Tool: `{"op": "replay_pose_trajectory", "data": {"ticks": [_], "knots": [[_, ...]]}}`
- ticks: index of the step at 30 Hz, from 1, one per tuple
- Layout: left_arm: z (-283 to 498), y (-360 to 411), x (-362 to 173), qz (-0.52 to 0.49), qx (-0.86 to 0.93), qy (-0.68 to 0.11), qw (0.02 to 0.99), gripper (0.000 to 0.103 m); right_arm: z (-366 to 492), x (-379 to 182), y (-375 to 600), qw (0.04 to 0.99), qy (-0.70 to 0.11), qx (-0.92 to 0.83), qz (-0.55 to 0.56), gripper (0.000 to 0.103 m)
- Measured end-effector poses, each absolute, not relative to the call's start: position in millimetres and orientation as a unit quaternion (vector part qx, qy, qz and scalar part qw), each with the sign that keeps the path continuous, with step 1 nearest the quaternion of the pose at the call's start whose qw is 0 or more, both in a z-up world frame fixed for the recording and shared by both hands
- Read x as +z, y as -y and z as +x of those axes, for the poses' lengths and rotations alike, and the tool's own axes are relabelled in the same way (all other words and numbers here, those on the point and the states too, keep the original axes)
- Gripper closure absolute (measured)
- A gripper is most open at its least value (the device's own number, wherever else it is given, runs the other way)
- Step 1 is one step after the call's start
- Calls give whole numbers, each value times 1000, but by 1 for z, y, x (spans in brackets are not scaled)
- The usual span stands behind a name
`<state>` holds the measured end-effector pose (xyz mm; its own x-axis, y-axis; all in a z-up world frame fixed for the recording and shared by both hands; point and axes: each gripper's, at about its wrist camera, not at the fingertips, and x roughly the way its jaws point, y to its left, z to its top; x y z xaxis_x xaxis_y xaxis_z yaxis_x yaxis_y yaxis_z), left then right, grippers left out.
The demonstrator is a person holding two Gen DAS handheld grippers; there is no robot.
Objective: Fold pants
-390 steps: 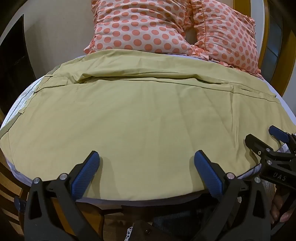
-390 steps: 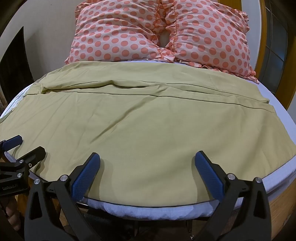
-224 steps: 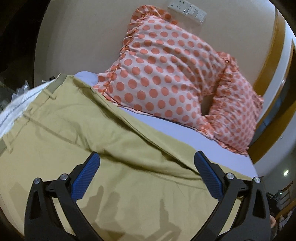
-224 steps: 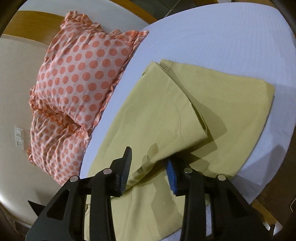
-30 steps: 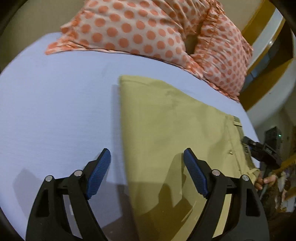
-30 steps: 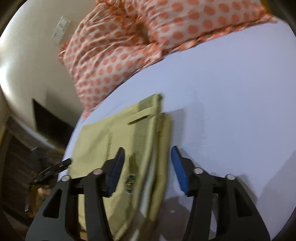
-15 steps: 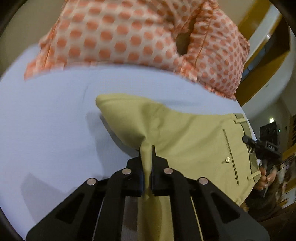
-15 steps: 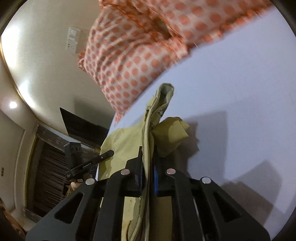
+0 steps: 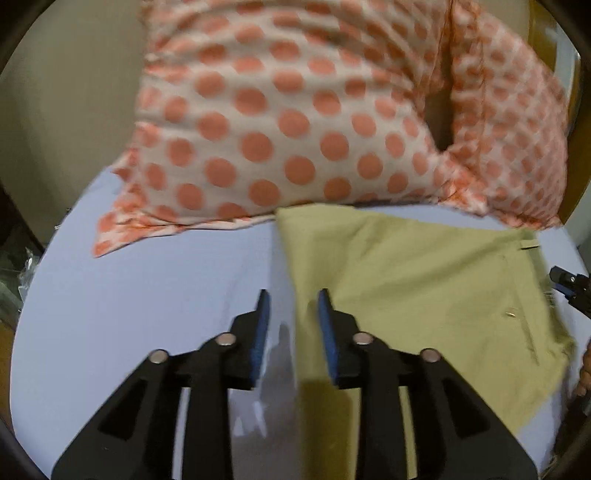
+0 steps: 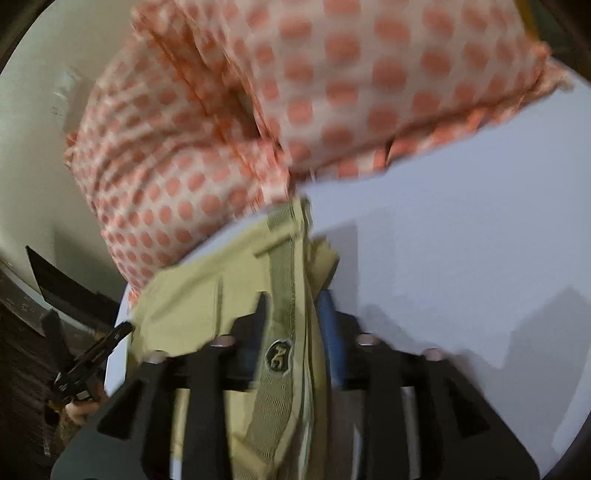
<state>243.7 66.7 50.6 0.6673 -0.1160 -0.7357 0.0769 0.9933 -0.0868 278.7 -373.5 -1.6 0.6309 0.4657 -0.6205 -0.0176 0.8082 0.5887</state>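
Observation:
The folded khaki pants [image 9: 417, 284] lie flat on the pale blue bed sheet [image 9: 147, 295], close to the pillows. My left gripper [image 9: 291, 314] is open, its blue pads on either side of the pants' left folded edge, which lies loose between them. My right gripper [image 10: 295, 314] is open a little, with the pants' waistband [image 10: 284, 295] and its round label lying between the jaws. The right gripper also shows at the right edge of the left wrist view [image 9: 569, 288], and the left gripper at the lower left of the right wrist view [image 10: 88, 362].
Two white pillows with orange dots [image 9: 295, 110] stand against the wall just beyond the pants, also seen in the right wrist view [image 10: 295, 92]. A wooden bed frame [image 9: 539, 33] is at the far right. Bare sheet [image 10: 461, 240] lies to the right of the waistband.
Both grippers were shut on the pants and holding them up half a second ago. Now both have opened and the pants lie flat, moved closer to the pillows.

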Motion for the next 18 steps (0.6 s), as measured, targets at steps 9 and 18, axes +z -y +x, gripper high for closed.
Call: {"op": "replay_pose_trajectory", "data": {"ticks": [9,18], "knots": [[208,-31,15,-86,-182,-480,854,50,276,-25,341,813,-458,200,298,44],[145,-27,35,-41,-126,-440,888,20,216,5,334,850,-429,172,252,13]]}}
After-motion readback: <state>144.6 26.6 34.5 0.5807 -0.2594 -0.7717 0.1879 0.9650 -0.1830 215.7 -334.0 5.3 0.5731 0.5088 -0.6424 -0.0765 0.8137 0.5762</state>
